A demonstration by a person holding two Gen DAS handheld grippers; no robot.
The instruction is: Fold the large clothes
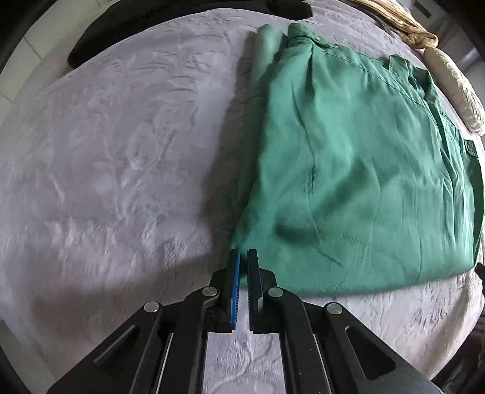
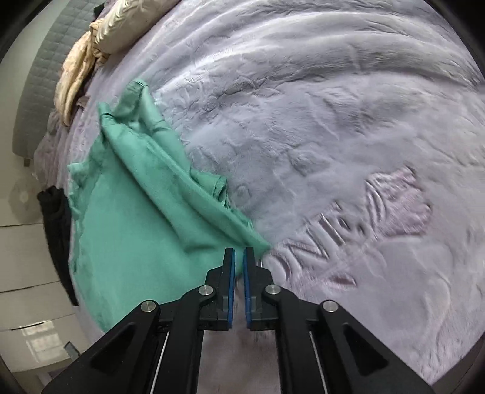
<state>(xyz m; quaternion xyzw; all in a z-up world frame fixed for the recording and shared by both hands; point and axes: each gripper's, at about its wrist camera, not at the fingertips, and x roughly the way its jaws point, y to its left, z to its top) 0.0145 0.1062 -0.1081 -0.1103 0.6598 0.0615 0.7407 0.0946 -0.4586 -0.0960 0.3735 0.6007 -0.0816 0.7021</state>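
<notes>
A large green garment [image 1: 348, 157] lies folded on a pale lilac embossed blanket [image 1: 106, 151]. My left gripper [image 1: 243, 253] is at the garment's near left corner, jaws nearly closed with a narrow gap, tips touching the corner's edge; I cannot see cloth between the pads. In the right wrist view the same green garment [image 2: 136, 212] lies to the left on the blanket [image 2: 333, 121], with a folded ridge running down to a corner. My right gripper [image 2: 239, 250] sits at that corner, jaws nearly closed, cloth behind the tips.
A cream quilt or pillow [image 2: 100, 33] lies at the bed's far edge, also in the left wrist view [image 1: 439, 60]. Dark clothing [image 2: 57, 230] hangs off the bed's side, and a dark piece [image 1: 157, 27] lies at the far left edge. A grey padded headboard [image 2: 45, 60] stands behind.
</notes>
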